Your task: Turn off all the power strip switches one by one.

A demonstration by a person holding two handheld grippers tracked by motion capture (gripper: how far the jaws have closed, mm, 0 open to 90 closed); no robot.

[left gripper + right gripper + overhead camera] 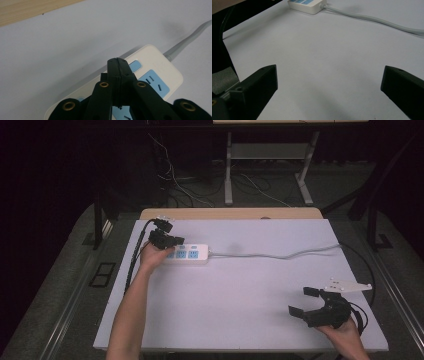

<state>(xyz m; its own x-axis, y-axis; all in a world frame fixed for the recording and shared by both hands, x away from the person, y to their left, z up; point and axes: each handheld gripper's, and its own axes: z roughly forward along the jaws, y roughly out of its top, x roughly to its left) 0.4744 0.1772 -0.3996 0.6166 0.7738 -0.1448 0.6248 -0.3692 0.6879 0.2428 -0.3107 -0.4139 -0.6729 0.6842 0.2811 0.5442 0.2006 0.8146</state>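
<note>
Your power strip [187, 253] lies left-to-right, upper left on the white tabletop [240, 305], cord [280, 255] pointing right. Left hand-held gripper [172, 241] is pressed together over it; right hand-held gripper [302, 301] is spread apart.

The table [240, 300] has a flat white top, and a strip of pale wood shows along its far edge. 1 white power strip [189, 253] lies flat on it near the far left corner, long side running left to right, its blue socket faces turned up. A grey cord [280, 255] leaves the strip's right end and trails across the top in a loose wave to the right edge, lying on the surface along the way. The near half of the white top carries the right hand's gripper [305, 301], which sits low by the near right corner.
</note>
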